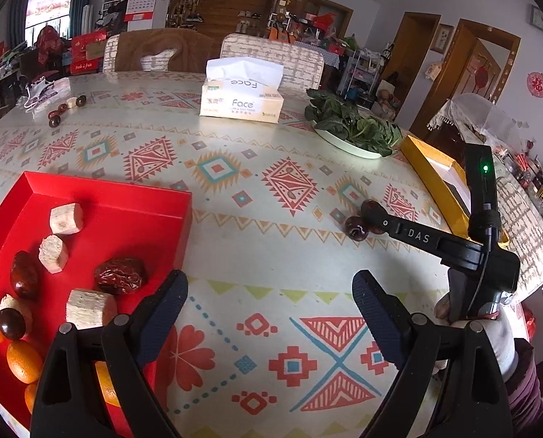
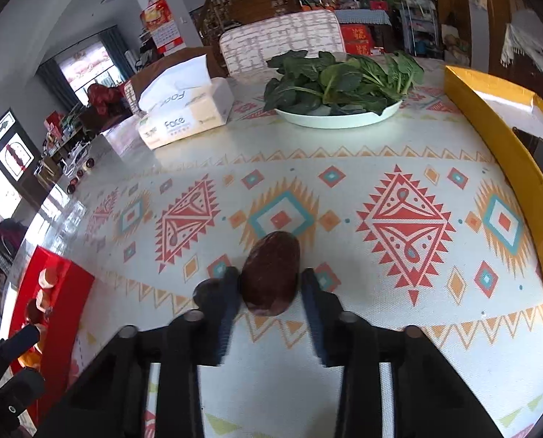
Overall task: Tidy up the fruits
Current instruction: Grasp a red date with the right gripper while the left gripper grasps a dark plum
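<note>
"What was on your left side?"

"My left gripper hung over the table, spread wide and holding nothing. The red tray sat just beside it, with dates, oranges and pale chunks inside."

"And on your right?"

"My right gripper was low on the table. A red date lay right between my fingers, pointing straight away from me. One finger sat on each side, very close. I couldn't tell if I was squeezing it. A round dark fruit sat just left of it."

"Which way was the tray?"

"Far off to my left."
</note>
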A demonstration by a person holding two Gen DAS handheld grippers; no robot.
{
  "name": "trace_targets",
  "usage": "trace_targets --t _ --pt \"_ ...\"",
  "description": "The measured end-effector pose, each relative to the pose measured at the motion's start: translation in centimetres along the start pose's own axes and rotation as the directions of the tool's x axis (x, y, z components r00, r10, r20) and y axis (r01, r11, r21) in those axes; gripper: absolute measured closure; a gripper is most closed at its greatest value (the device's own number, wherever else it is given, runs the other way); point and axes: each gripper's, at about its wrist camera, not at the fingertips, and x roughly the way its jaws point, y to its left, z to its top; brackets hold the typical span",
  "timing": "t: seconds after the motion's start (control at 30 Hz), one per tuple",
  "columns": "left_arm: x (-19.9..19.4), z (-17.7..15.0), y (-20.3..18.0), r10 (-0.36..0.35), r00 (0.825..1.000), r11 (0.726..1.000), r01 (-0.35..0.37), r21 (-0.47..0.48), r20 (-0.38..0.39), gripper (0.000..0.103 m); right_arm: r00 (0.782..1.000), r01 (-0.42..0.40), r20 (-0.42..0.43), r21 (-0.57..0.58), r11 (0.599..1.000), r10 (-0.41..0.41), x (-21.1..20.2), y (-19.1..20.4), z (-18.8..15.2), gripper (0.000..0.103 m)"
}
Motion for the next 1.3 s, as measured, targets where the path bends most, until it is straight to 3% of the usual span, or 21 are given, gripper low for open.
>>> trace_targets --t 0.2,0.47,0.7,1.3 --pt "-0.2 0.5 -0.9 -0.013 1.0 1.0 0.013 0.019 -0.008 0.012 1.0 -0.026 0.001 0.035 0.999 0.026 -1.0 -0.9 0.0 0.067" --pt "2.0 1.1 -3.8 -0.029 0.998 0.997 0.033 0.064 -0.058 0.012 0.995 -0.08 0.071 0.127 0.989 0.071 -4.8 -4.2 -0.8 0.067" --pt "5.2 1.8 -6.7 -0.008 0.997 0.991 0.018 0.136 -0.073 0.012 0.989 -0.149 0.056 0.232 0.961 0.14 -4.1 -7.0 -0.9 0.067" --pt "11.5 2.8 -8.4 0.014 0.995 0.984 0.004 0.176 -0.103 0.012 0.987 -0.154 0.07 0.218 0.964 0.142 -4.4 -7.0 -0.5 0.067"
